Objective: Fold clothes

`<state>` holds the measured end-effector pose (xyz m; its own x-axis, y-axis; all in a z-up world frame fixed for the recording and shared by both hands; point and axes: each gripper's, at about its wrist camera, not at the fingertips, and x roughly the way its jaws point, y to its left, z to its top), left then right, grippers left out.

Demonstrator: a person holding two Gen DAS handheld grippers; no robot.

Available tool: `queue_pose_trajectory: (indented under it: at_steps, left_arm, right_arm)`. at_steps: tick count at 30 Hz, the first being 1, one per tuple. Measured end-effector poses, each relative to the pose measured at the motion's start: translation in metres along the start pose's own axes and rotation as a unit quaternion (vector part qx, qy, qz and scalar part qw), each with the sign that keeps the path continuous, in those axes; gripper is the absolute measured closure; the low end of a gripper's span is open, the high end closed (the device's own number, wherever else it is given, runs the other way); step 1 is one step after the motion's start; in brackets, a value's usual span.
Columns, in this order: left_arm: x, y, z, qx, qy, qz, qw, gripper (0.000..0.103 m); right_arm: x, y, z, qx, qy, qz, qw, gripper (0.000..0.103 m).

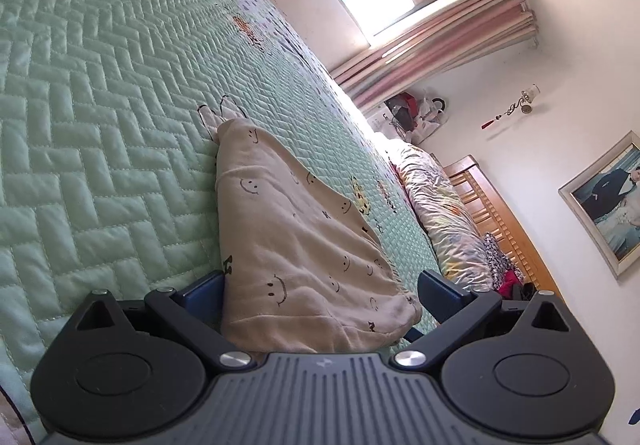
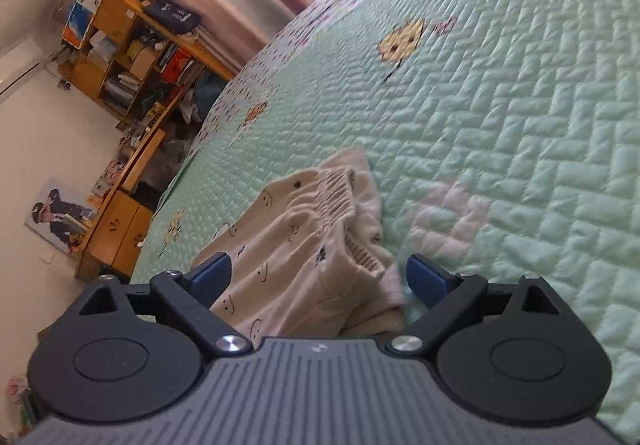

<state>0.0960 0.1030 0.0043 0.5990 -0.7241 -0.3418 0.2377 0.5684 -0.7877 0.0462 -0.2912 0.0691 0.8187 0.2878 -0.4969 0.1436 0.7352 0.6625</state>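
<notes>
Cream trousers with small black smiley faces [image 1: 288, 229] lie on the green quilted bedspread [image 1: 100, 105]. In the left wrist view one leg runs away from me, and its near end lies between the spread blue fingers of my left gripper [image 1: 320, 285], which is open. In the right wrist view the gathered elastic waistband [image 2: 332, 197] and bunched cream cloth [image 2: 288, 265] sit between the wide-apart fingers of my right gripper [image 2: 320, 273], open as well. Neither gripper pinches the cloth.
The bedspread stretches far beyond the trousers in both views. A rolled floral duvet [image 1: 440, 205] and wooden headboard [image 1: 500, 213] lie at the bed's far side. A wooden shelf unit [image 2: 132, 57] and desk [image 2: 120, 229] stand past the bed edge.
</notes>
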Motion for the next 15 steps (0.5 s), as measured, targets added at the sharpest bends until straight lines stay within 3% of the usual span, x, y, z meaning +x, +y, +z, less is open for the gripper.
queue_pose_trajectory:
  at_steps: [3,5,7,9,11,15]
  left_arm:
    - [-0.005,-0.010,0.002,0.018,-0.014,0.040,0.9989,0.001]
    - [-0.010,-0.021,-0.003,0.052,-0.035,0.077,0.9951,0.001]
    - [-0.012,-0.038,-0.013,0.111,-0.051,0.141,0.9824,0.001]
    - [-0.016,-0.056,-0.026,0.164,-0.068,0.195,0.9646,0.001]
    - [-0.020,-0.071,-0.036,0.189,-0.072,0.227,0.9527,0.001]
    - [-0.038,-0.101,-0.055,0.205,-0.060,0.277,0.9369,0.001]
  right_arm:
    - [-0.027,0.028,-0.004,-0.091,-0.034,-0.077,0.992,0.008]
    - [-0.043,0.044,-0.017,-0.145,-0.048,-0.102,0.983,0.008]
    - [-0.059,0.060,-0.029,-0.196,-0.060,-0.126,0.971,0.008]
    - [-0.070,0.067,-0.041,-0.217,-0.052,-0.140,0.965,0.008]
    - [-0.075,0.071,-0.049,-0.225,-0.043,-0.150,0.962,0.008]
    - [-0.078,0.086,-0.060,-0.249,-0.033,-0.155,0.956,0.008]
